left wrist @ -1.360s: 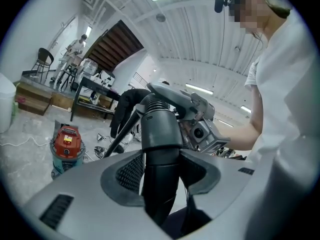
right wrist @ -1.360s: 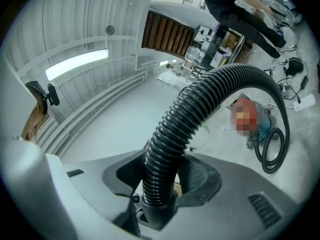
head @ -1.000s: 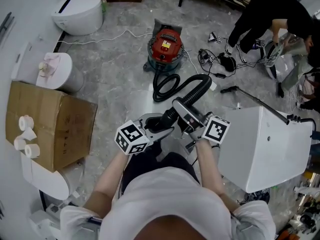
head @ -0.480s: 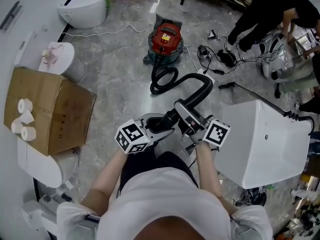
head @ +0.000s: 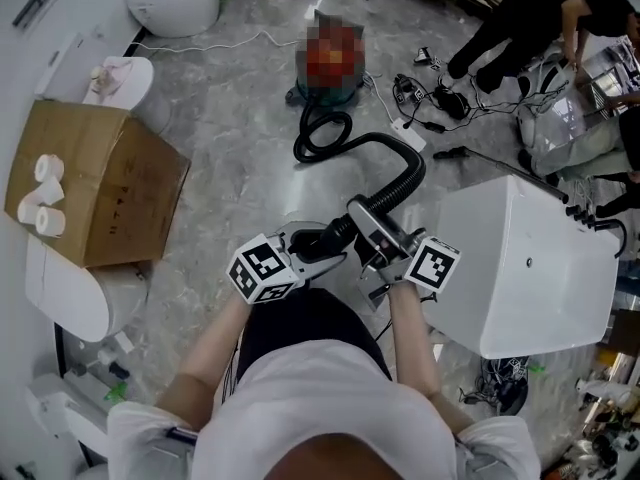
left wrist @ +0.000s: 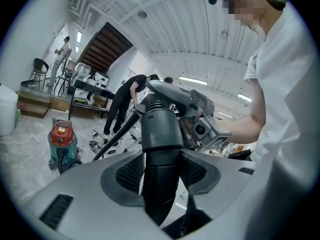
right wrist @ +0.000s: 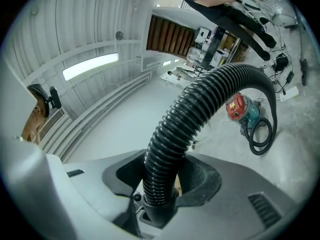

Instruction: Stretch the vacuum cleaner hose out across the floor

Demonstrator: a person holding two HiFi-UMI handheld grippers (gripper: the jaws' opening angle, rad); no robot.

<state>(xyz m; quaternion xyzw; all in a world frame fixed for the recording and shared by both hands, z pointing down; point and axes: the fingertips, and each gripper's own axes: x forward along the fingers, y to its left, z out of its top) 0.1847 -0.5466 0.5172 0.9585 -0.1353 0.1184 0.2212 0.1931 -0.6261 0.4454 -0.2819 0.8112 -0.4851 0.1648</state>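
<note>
Marbled grey floor (head: 230, 118), ribbed black hose (head: 411, 180) — perhaps plastic

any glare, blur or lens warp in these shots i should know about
Head view: sharp and evenly lit, pale sheen on the floor, a mosaic patch over the vacuum cleaner. Left gripper view: strong fisheye, dark corners, bowed ceiling ribs. Right gripper view: same fisheye, ceiling light blown out, hose crisp.

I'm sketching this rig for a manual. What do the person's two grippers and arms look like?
Both the left gripper and right gripper are light grey plastic with broad curved jaws lined by dark mesh-textured pads. Each carries a white cube printed with black square markers. The person wears a white short-sleeved shirt; forearms are bare.
</note>
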